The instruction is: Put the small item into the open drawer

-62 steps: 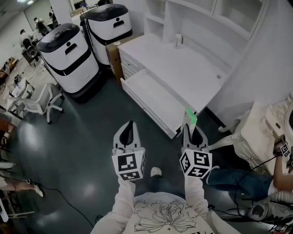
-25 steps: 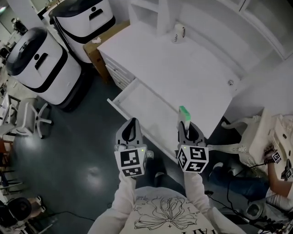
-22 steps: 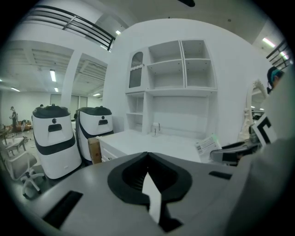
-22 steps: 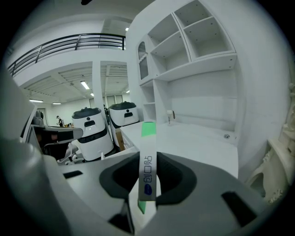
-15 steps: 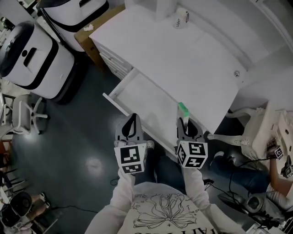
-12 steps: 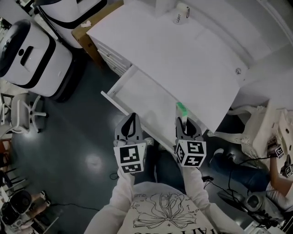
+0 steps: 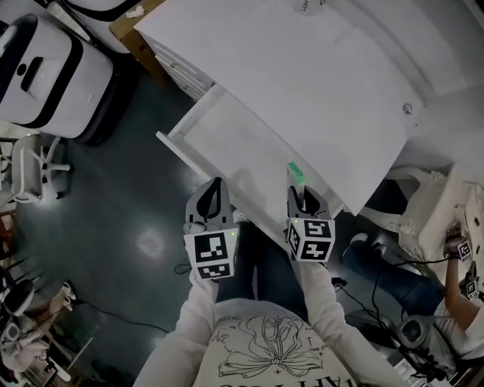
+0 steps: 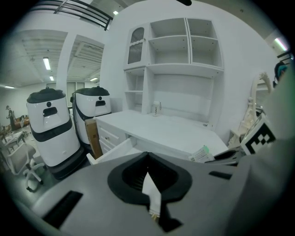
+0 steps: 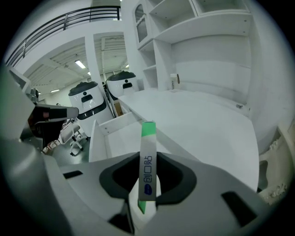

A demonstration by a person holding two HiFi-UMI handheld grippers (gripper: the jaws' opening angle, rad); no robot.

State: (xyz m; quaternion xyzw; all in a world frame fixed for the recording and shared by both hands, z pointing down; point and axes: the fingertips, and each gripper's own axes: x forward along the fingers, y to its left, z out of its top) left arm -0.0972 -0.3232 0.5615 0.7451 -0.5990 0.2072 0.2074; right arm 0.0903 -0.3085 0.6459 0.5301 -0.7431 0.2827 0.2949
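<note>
The small item is a slim white box with a green end (image 7: 295, 173) and blue print, also seen in the right gripper view (image 9: 148, 156). My right gripper (image 7: 297, 189) is shut on it and holds it upright over the front edge of the open drawer (image 7: 227, 143). The white, bare-bottomed drawer sticks out of the white desk (image 7: 302, 83) and shows ahead of the box (image 9: 110, 136). My left gripper (image 7: 216, 184) hangs shut just in front of the drawer's front panel, holding nothing (image 8: 147, 159).
A mug (image 7: 310, 6) stands at the desk's back, under shelves (image 8: 184, 50). Two white-and-black machines (image 7: 38, 68) and a cardboard box (image 7: 128, 23) stand left of the desk. An office chair (image 7: 34, 166) is at far left, an ornate white chair (image 7: 423, 200) and a seated person's legs (image 7: 393, 268) at right.
The view and both grippers have come closer to the desk, so the drawer now lies right under the gripper tips. The box stays held in the right gripper.
</note>
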